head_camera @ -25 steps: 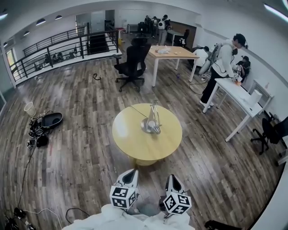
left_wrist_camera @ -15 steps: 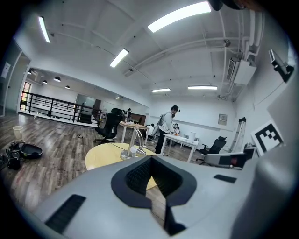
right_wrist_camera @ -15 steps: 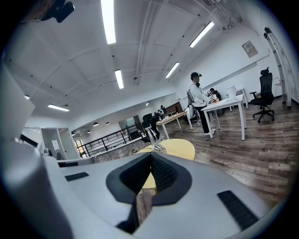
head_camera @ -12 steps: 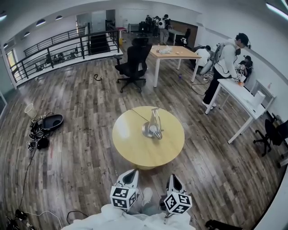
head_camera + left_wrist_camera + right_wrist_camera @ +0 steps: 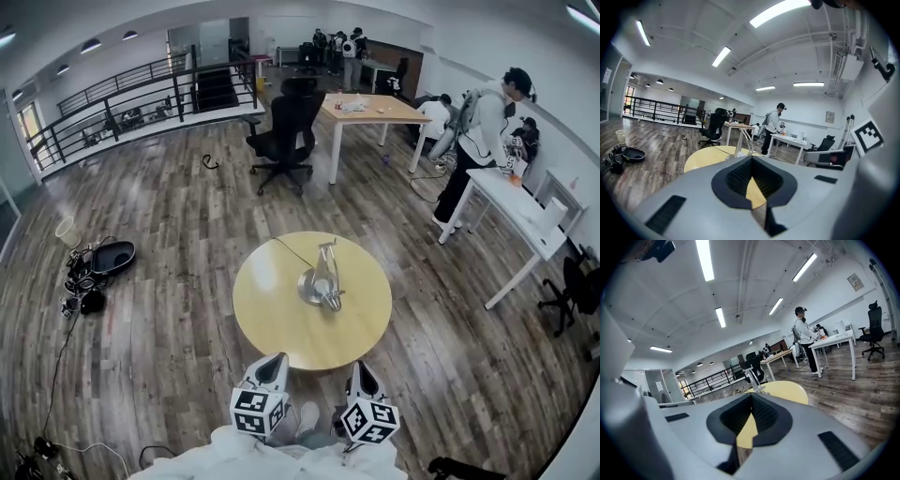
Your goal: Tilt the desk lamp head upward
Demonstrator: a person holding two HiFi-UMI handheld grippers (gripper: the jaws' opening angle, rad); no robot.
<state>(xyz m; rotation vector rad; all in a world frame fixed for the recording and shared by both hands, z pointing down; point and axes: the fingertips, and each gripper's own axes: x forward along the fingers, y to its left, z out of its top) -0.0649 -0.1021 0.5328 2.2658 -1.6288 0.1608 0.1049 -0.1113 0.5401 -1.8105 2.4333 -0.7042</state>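
A silver desk lamp (image 5: 321, 281) stands near the middle of a round yellow table (image 5: 272, 319), its thin arm leaning and its head low by the base. A dark cord (image 5: 290, 249) runs from it across the tabletop. Both grippers are held low, near the body, short of the table's near edge. The left gripper (image 5: 276, 360) and the right gripper (image 5: 361, 368) are shut and hold nothing. In the left gripper view the lamp (image 5: 744, 142) rises beyond the closed left gripper (image 5: 751, 159). The right gripper view shows the lamp (image 5: 753, 377) past the closed right gripper (image 5: 751, 396).
A black office chair (image 5: 289, 131) and a wooden desk (image 5: 373, 110) stand beyond the table. A person (image 5: 480, 136) stands at a white desk (image 5: 525, 220) on the right. Bags and cables (image 5: 94, 272) lie on the floor at the left. A railing (image 5: 141, 94) runs along the back.
The view has moved closer to the round table, which now lies nearer the grippers. Both grippers stay shut in the same place before the body.
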